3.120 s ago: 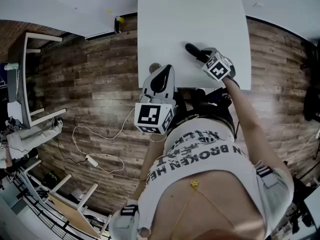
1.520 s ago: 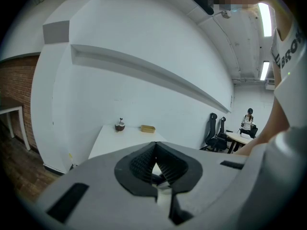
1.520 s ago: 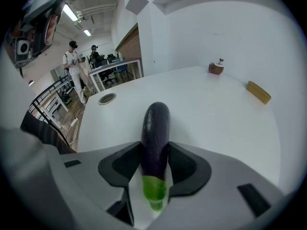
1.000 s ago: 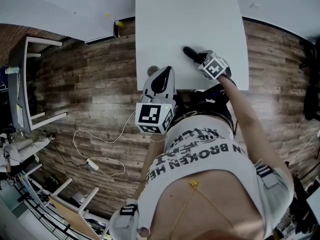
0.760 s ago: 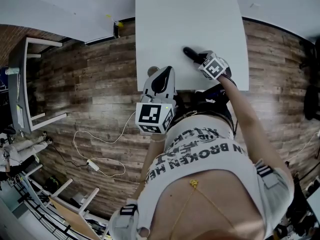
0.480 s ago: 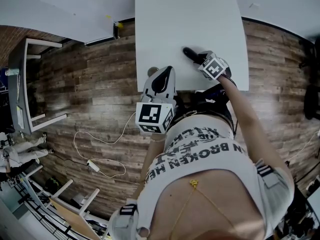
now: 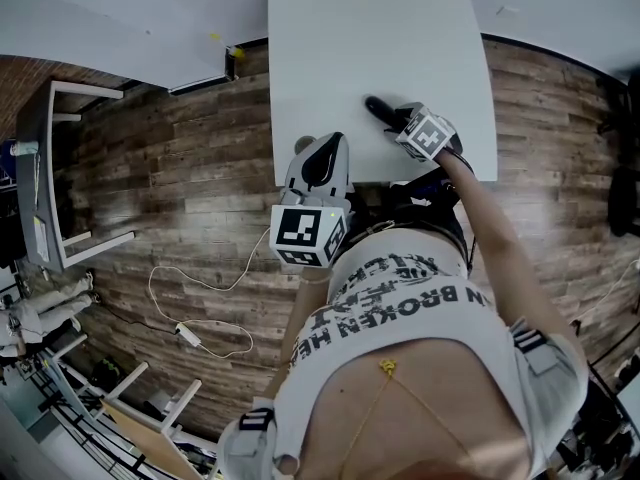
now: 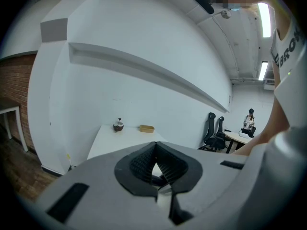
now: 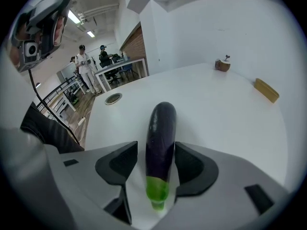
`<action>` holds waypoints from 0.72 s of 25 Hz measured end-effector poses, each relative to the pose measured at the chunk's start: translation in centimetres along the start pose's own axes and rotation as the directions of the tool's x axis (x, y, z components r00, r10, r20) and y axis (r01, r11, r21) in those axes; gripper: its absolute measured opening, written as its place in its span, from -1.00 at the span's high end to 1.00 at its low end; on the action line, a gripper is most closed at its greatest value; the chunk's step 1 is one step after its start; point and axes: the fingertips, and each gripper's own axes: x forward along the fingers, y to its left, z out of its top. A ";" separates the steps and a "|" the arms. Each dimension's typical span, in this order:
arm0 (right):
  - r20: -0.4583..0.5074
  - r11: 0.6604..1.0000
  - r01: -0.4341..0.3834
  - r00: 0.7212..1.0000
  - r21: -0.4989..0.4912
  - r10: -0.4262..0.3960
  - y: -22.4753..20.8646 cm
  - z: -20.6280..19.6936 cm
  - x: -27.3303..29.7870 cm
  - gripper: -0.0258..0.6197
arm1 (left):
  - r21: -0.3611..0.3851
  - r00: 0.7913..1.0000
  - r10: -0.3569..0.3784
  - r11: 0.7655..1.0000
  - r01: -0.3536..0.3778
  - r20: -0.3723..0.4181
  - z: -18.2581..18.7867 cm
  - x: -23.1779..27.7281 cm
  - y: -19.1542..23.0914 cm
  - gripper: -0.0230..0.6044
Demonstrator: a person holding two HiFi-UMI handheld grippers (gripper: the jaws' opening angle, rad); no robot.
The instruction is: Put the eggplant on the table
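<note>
A dark purple eggplant (image 9: 160,138) with a green stem end lies on the white table (image 9: 216,109), its stem toward the camera. My right gripper (image 9: 156,150) straddles it. The jaws have just been opening, and a narrow gap shows between the pads and the eggplant, so the gripper is open. From the head view the eggplant (image 7: 380,108) juts out beyond the right gripper (image 7: 405,123) near the table's front edge. My left gripper (image 7: 320,158) hangs at the table's near edge. Its pads meet at the tips (image 8: 154,147) with nothing between them.
At the table's far end stand a small brown bowl-like object (image 9: 222,64) and a flat wooden tray (image 9: 266,90). A round grey disc (image 9: 113,98) lies near the table's left edge. A cable (image 7: 200,308) trails over the wooden floor. People stand in the background (image 9: 86,66).
</note>
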 end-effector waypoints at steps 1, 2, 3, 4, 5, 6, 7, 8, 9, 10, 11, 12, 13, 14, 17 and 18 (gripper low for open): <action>-0.001 1.000 -0.004 1.000 0.002 0.004 0.1 0.0 0.0 0.23 | 0.000 1.000 -0.002 1.000 0.002 0.000 0.0 0.0 0.0 0.91; -0.001 1.000 -0.003 1.000 0.005 0.003 0.1 0.0 -0.1 0.18 | 0.001 1.000 -0.003 1.000 0.003 -0.001 0.0 0.1 -0.1 0.91; 0.001 1.000 0.001 1.000 0.007 -0.001 0.0 0.0 -0.2 0.15 | 0.001 1.000 -0.005 1.000 0.005 -0.002 0.0 0.1 -0.1 0.91; 0.005 1.000 0.008 1.000 0.008 -0.008 -0.2 0.1 -0.4 0.14 | 0.002 1.000 -0.006 1.000 0.006 -0.002 0.0 0.1 -0.1 0.91; 0.012 1.000 0.014 1.000 0.009 -0.015 -0.3 0.2 -0.5 0.14 | 0.002 1.000 -0.008 1.000 0.008 -0.002 0.0 0.1 -0.1 0.91; 0.021 1.000 0.019 1.000 0.012 -0.020 -0.4 0.5 -0.8 0.13 | 0.003 1.000 -0.010 1.000 0.010 -0.002 0.1 0.2 0.0 0.91; 0.031 1.000 0.023 0.999 0.015 -0.023 -0.6 0.8 -1.1 0.12 | 0.003 1.000 -0.011 1.000 0.011 -0.001 0.1 0.2 0.0 0.91; 0.042 0.999 0.026 0.999 0.020 -0.027 -0.8 1.0 -1.4 0.12 | 0.003 1.000 -0.013 1.000 0.013 -0.001 0.1 0.2 0.0 0.91; 0.050 0.999 0.029 0.998 0.024 -0.030 -0.9 1.3 -1.7 0.11 | 0.003 1.000 -0.015 1.000 0.015 -0.001 0.2 0.3 0.0 0.91; 0.056 0.999 0.031 0.998 0.026 -0.033 -1.1 1.4 -2.0 0.11 | 0.004 1.000 -0.018 1.000 0.018 -0.002 0.2 0.4 0.0 0.91; 0.061 0.999 0.033 0.998 0.027 -0.034 -1.3 1.5 -2.3 0.11 | 0.004 1.000 -0.021 1.000 0.021 -0.002 0.2 0.5 -0.1 0.91; 0.064 0.999 0.034 0.997 0.025 -0.035 -1.4 1.6 -2.5 0.11 | 0.003 1.000 -0.024 1.000 0.024 -0.001 0.3 0.7 -0.2 0.91; 0.066 0.999 0.035 0.997 0.022 -0.036 -1.5 1.6 -2.7 0.10 | 0.004 1.000 -0.028 1.000 0.028 -0.001 0.3 0.8 -0.3 0.91; 0.067 0.999 0.036 0.997 0.018 -0.037 -1.5 1.5 -2.9 0.10 | 0.005 1.000 -0.031 0.999 0.031 -0.001 0.3 0.9 -0.4 0.91; 0.070 0.999 0.035 0.997 0.007 -0.036 -1.6 1.4 -3.3 0.09 | 0.009 0.999 -0.040 0.999 0.040 0.000 0.3 1.0 -0.6 0.91; 0.071 0.999 0.036 0.997 0.000 -0.035 -1.6 1.4 -3.4 0.09 | 0.010 0.999 -0.042 0.999 0.042 -0.001 0.3 1.1 -0.6 0.91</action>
